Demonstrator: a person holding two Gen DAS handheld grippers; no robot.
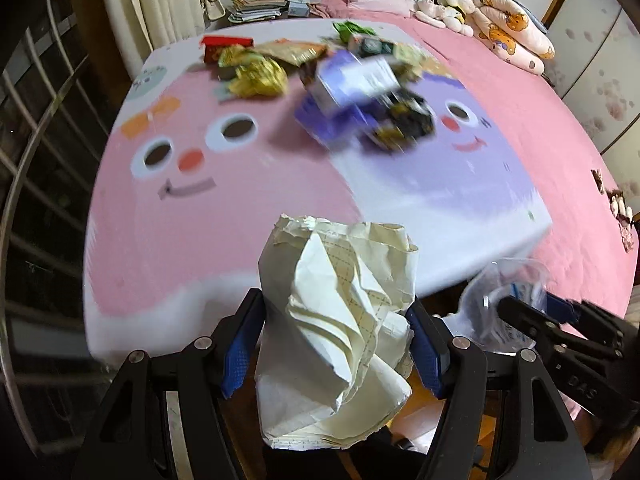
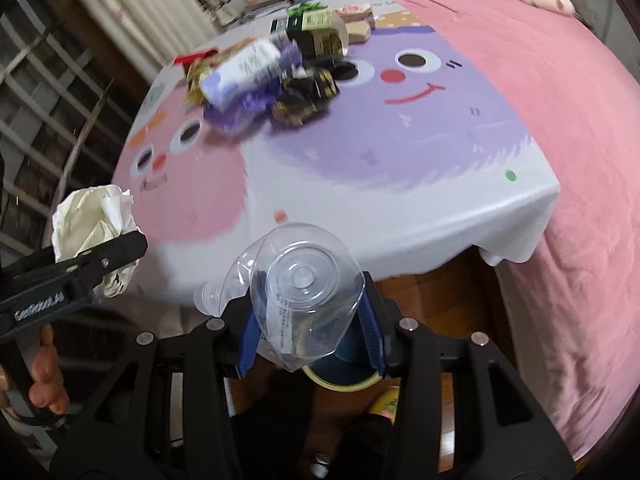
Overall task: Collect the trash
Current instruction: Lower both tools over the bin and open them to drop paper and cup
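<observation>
My left gripper (image 1: 334,344) is shut on a big wad of crumpled cream paper (image 1: 340,320), held over the near edge of the table. The same paper wad (image 2: 94,220) shows at the left of the right wrist view, pinched in the black left gripper. My right gripper (image 2: 310,336) is shut on a squashed clear plastic cup (image 2: 304,300), its round base facing the camera. That clear cup (image 1: 504,292) appears at the lower right of the left wrist view. A heap of trash lies at the table's far side: a purple-and-white box (image 1: 352,84), yellow wrappers (image 1: 256,74) and dark packets (image 1: 404,120).
The table wears a cartoon-face cloth (image 1: 224,200) in pink, lilac and white. A pink bed (image 2: 560,128) with pillows and plush toys (image 1: 508,28) runs along the right. A blue bin with a yellow rim (image 2: 344,376) sits on the wooden floor below my right gripper. Window bars (image 1: 44,152) stand left.
</observation>
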